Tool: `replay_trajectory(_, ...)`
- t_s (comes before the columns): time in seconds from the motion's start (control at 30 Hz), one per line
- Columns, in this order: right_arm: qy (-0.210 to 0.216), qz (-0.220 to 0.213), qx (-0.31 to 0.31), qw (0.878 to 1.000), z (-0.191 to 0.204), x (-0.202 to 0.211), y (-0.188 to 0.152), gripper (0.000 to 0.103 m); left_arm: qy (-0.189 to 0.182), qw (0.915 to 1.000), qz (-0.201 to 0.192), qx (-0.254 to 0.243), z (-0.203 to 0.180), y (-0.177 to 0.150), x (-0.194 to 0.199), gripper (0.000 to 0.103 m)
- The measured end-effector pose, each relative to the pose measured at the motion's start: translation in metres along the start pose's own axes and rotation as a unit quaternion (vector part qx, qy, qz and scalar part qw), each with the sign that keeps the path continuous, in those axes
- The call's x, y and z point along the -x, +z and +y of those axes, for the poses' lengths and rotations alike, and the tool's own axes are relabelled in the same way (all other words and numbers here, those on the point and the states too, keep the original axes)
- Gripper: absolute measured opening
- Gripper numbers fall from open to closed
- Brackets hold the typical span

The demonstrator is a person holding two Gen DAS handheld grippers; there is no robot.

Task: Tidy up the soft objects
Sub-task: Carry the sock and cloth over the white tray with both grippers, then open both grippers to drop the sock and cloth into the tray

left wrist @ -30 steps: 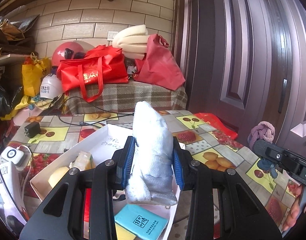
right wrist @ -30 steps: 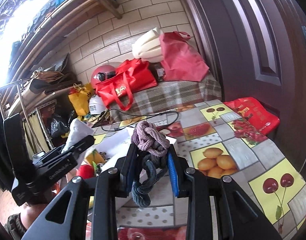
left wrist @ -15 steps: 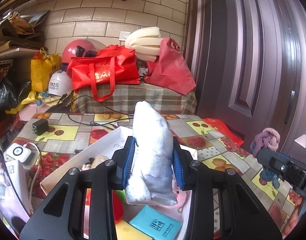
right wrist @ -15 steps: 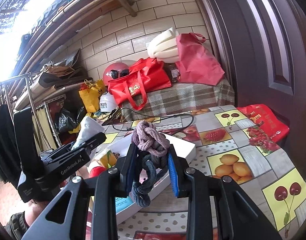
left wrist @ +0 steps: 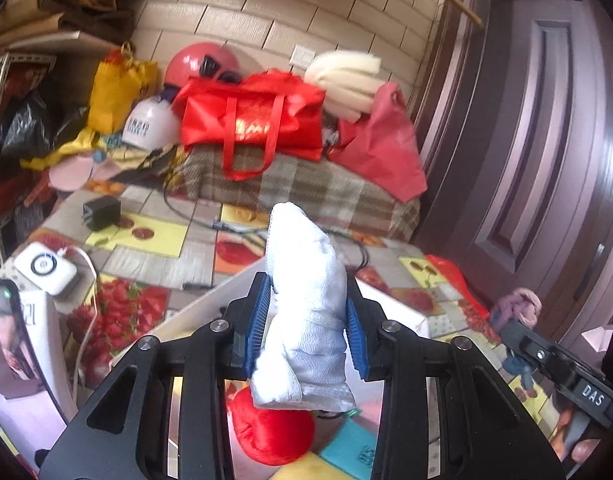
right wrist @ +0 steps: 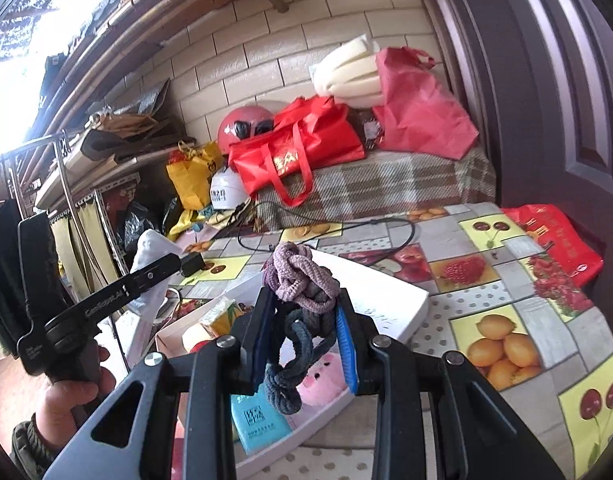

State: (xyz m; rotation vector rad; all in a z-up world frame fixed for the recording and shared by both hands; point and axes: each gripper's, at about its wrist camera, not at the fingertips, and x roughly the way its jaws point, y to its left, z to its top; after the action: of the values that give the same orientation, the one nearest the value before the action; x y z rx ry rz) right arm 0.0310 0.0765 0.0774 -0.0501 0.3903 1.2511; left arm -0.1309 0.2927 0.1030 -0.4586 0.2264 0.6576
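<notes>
My left gripper (left wrist: 308, 328) is shut on a rolled white cloth (left wrist: 306, 300) and holds it upright above a white box (left wrist: 194, 312). It also shows at the left of the right wrist view (right wrist: 146, 276). My right gripper (right wrist: 304, 332) is shut on a knotted rope toy (right wrist: 302, 280), mauve on top and dark grey below, above the same white box (right wrist: 386, 300). It shows at the right of the left wrist view (left wrist: 514, 312). In the box lie a red ball (left wrist: 270, 432), a pink plush (right wrist: 320, 380) and a teal packet (right wrist: 258, 424).
The fruit-print tablecloth (right wrist: 506, 320) covers the table. Red bags (left wrist: 250, 120), helmets (left wrist: 146, 124) and foam (left wrist: 346, 76) sit on a checked bench at the back. A dark door (left wrist: 546, 160) stands at the right. A charger (left wrist: 100, 212), cable (right wrist: 386, 236) and white device (left wrist: 46, 268) lie on the table.
Both grippers have risen and pulled back from the box with their loads. The left view has swung left; the red ball now shows under the cloth.
</notes>
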Motion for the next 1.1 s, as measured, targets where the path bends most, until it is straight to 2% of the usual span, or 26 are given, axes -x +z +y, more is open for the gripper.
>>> replay_trajectory(0.1,0.005,0.026,-0.011,1.0,0.003,-0.027,-0.003,0.029,0.003,0.9996,0.029,-0.006,-0.002,-0.012,-0.017,0.035)
replay_trajectory(0.23,0.009,0.05,-0.026,0.998,0.006,-0.054,-0.009,0.029,0.002,0.9988,0.047,-0.017,-0.007,-0.021,-0.029,0.035)
replay_trajectory(0.5,0.01,0.064,-0.054,0.996,0.005,-0.085,-0.012,0.032,0.005,0.9983,0.052,-0.025,-0.011,-0.025,-0.032,0.035)
replay_trajectory(0.57,0.012,0.059,-0.06,0.996,0.005,-0.085,-0.015,0.033,0.013,0.9987,0.044,-0.022,-0.009,-0.024,-0.03,0.039)
replay_trajectory(0.6,0.014,0.06,-0.06,0.996,0.006,-0.085,-0.016,0.038,0.015,0.9988,0.041,-0.022,-0.008,-0.023,-0.029,0.047)
replay_trajectory(0.63,0.013,0.06,-0.057,0.996,0.007,-0.083,-0.017,0.054,0.02,0.9989,0.035,-0.023,-0.008,-0.023,-0.027,0.063)
replay_trajectory(0.67,0.002,0.054,-0.054,0.997,0.007,-0.081,-0.016,0.061,0.028,0.9992,0.021,-0.02,-0.006,-0.021,-0.024,0.075)
replay_trajectory(0.7,-0.005,0.048,-0.053,0.997,0.006,-0.08,-0.015,0.073,0.032,0.9993,0.008,-0.015,-0.004,-0.019,-0.02,0.093)
replay_trajectory(0.73,-0.009,0.041,-0.059,0.997,0.002,-0.077,-0.015,0.088,0.034,0.9994,-0.004,-0.009,0.0,-0.018,-0.017,0.103)
replay_trajectory(0.8,-0.019,0.036,-0.075,0.996,-0.005,-0.072,-0.013,0.103,0.027,0.9995,-0.014,-0.005,0.003,-0.015,-0.013,0.103)
replay_trajectory(0.87,-0.017,0.027,-0.085,0.996,-0.009,-0.067,-0.013,0.103,0.038,0.999,-0.018,-0.011,0.002,-0.014,-0.012,0.103)
replay_trajectory(1.1,-0.04,0.005,-0.076,0.996,-0.009,-0.047,-0.015,0.103,0.036,0.9989,-0.02,-0.021,-0.002,-0.014,-0.008,0.103)
